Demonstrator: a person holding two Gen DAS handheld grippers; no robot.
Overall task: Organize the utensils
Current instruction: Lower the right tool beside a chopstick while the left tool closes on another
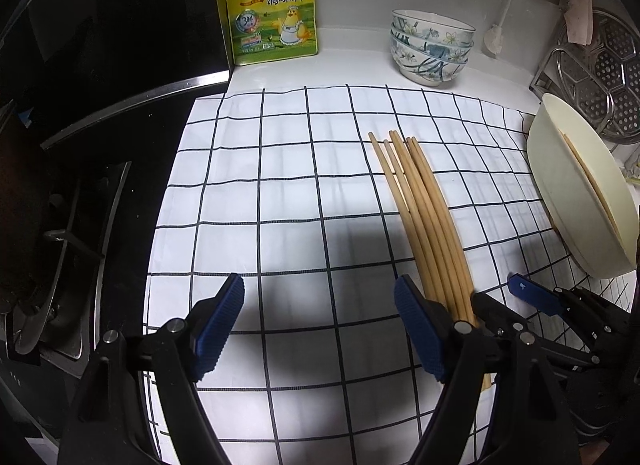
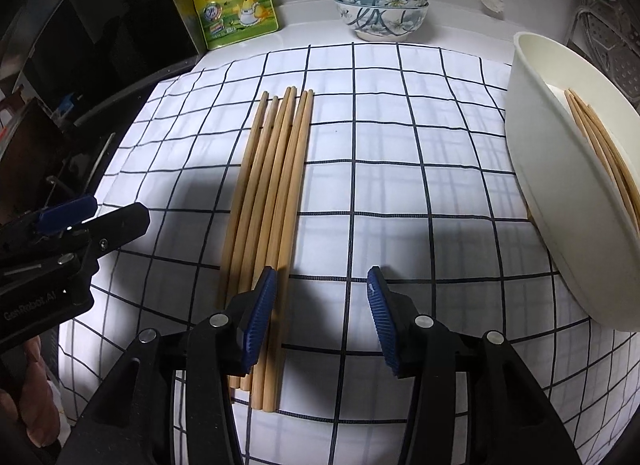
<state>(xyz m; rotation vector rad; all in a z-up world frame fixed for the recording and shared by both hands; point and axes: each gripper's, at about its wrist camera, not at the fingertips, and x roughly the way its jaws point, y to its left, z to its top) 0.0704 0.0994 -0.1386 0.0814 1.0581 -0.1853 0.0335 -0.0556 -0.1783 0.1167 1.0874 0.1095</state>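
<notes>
Chopsticks (image 2: 272,201) lie bundled on the cloth (image 2: 400,185); with both the right claw (image 2: 322,313) and left claw (image 1: 320,325) wide and empty, close one on a pair for the basin (image 2: 532,169).

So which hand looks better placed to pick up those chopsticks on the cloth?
Probably the right tool: it is open with the chopsticks beside its left finger. The left tool, also open, faces bare cloth.

1. Six loose chopsticks (image 2: 272,201) lie in one bundle on the checked cloth (image 2: 400,185).
2. Three patterned bowls (image 2: 380,5) are stacked far back.
3. One cream basin (image 2: 560,193) on the right holds more chopsticks, too overlapped to count.
4. One yellow seasoning pouch (image 2: 236,5) stands far left.
</notes>
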